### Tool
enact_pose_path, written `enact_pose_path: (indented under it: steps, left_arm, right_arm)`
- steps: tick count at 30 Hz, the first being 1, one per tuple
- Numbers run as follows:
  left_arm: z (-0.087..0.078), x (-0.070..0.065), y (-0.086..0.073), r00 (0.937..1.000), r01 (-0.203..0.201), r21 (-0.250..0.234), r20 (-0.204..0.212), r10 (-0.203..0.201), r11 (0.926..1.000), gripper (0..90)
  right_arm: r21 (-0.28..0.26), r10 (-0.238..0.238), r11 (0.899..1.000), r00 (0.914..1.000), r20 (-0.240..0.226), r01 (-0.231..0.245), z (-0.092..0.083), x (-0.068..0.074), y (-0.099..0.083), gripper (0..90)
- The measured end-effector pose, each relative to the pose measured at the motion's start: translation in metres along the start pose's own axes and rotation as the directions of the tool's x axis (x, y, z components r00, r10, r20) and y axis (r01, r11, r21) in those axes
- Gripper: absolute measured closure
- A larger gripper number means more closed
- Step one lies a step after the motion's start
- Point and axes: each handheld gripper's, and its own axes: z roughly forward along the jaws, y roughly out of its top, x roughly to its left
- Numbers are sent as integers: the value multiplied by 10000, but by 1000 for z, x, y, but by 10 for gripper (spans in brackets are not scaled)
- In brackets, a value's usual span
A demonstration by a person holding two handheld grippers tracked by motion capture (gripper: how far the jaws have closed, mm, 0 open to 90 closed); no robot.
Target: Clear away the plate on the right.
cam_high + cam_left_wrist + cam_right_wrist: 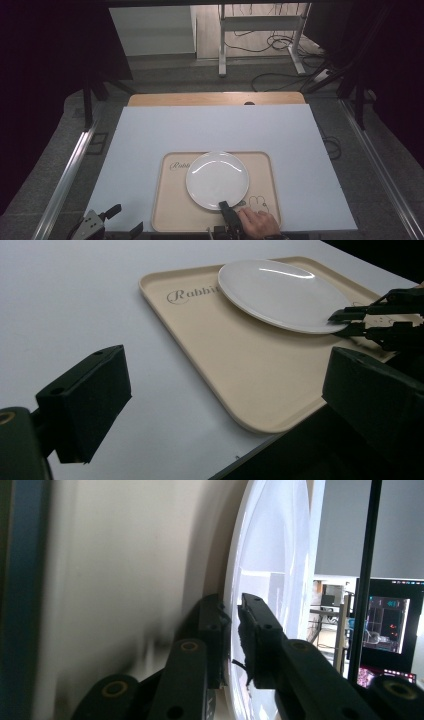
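The plate [217, 179] sits on the beige tray [165, 210], near the front of the white table [150, 135], overlapping the tray's printed lettering. The right gripper [223, 205] is at the plate's near rim, hand [257, 222] right behind it. In the right gripper view the jaws straddle the rim, one under, one over, with a sliver of gap showing, so the pads are not clamped on it. The left gripper [122, 217] waits off the tray's near left corner, jaws spread wide over the bare table with nothing between them.
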Motion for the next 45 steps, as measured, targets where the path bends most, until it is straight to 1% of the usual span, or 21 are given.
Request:
enact_pose_path:
  steps: [1, 5, 7, 11, 12, 16, 17, 18, 20, 21, 24, 26, 29, 30, 33, 35, 38, 39, 41, 44, 45]
  left_arm:
    - [0, 0, 0, 10000, 3, 0, -1, -3, 10000, 47]
    - [0, 0, 0, 10000, 4, -4, 2, -4, 10000, 47]
    - [0, 0, 0, 10000, 23, -29, 4, -23, 10000, 47]
    - [0, 0, 0, 10000, 21, -29, 4, -21, 10000, 47]
    - [0, 0, 0, 10000, 23, -30, 5, -23, 10000, 47]
    - [0, 0, 0, 10000, 30, -32, 6, -30, 10000, 47]
    - [0, 0, 0, 10000, 28, -33, 5, -28, 10000, 47]
    - [0, 0, 0, 10000, 27, -34, 5, -27, 10000, 47]
    - [0, 0, 0, 10000, 34, -37, 5, -34, 10000, 47]
    - [0, 0, 0, 10000, 36, -39, 6, -35, 10000, 47]
    - [0, 0, 0, 10000, 37, -41, 5, -37, 10000, 47]
    - [0, 0, 0, 10000, 35, -39, 5, -35, 10000, 47]
    - [0, 0, 0, 10000, 41, -47, 4, -41, 10000, 47]
    - [0, 0, 0, 10000, 44, -48, 3, -44, 10000, 47]
    - [0, 0, 0, 10000, 43, -47, 4, -43, 10000, 47]
    - [0, 0, 0, 10000, 42, -46, 2, -42, 10000, 47]
    - [0, 0, 0, 10000, 53, -52, 3, -53, 10000, 47]
    - [0, 0, 0, 10000, 51, -51, 4, -51, 10000, 47]
    - [0, 0, 0, 10000, 46, -51, 5, -46, 10000, 47]
    - [0, 0, 0, 10000, 55, -57, 5, -55, 10000, 47]
    - [0, 0, 0, 10000, 56, -58, 5, -56, 10000, 47]
  right_arm:
    - [48, 45, 10000, 10000, -63, -45, -1, 0, 0, 760]
    - [6, 86, 10000, 10000, 39, -86, -2, 0, 1, 721]
    - [78, 66, 9999, 10000, -25, -66, -4, 0, 1, 711]
    - [86, 96, 9999, 9999, -30, -95, -6, -1, 1, 695]
    - [64, 41, 10000, 10000, -4, -41, -7, -3, 1, 685]
    - [18, 186, 9998, 9998, 48, -186, -9, -3, 0, 675]
    - [79, 172, 9998, 9999, -12, -172, -11, -4, 0, 674]
    - [-42, 141, 9999, 9999, 87, -140, -11, -4, 0, 671]
    - [-24, 228, 9997, 9997, 70, -228, -13, -4, -1, 666]
    - [32, 201, 9998, 9998, 28, -201, -14, -5, -1, 662]
    - [-29, 112, 9999, 9999, 28, -112, -17, -6, -1, 655]
    - [12, 188, 9998, 9998, -6, -188, -18, -6, -2, 649]
    - [-70, 72, 9999, 10000, 17, -72, -20, -8, -3, 642]
    - [-124, 163, 9998, 9999, 40, -162, -20, -8, -4, 640]
    - [-179, 153, 9997, 9999, 55, -152, -22, -9, -5, 634]
    - [-101, 178, 9998, 9998, 43, -178, -24, -10, -6, 630]
    - [-167, 311, 9994, 9994, 132, -309, -26, -12, -8, 622]
    - [-85, 359, 9993, 9993, 95, -358, -27, -13, -9, 619]
    - [-90, 422, 9991, 9990, 123, -421, -27, -14, -11, 609]
    - [-56, 661, 9978, 9977, 120, -661, -27, -17, -15, 589]
    - [-34, 843, 9964, 9964, 117, -842, -27, -19, -17, 572]
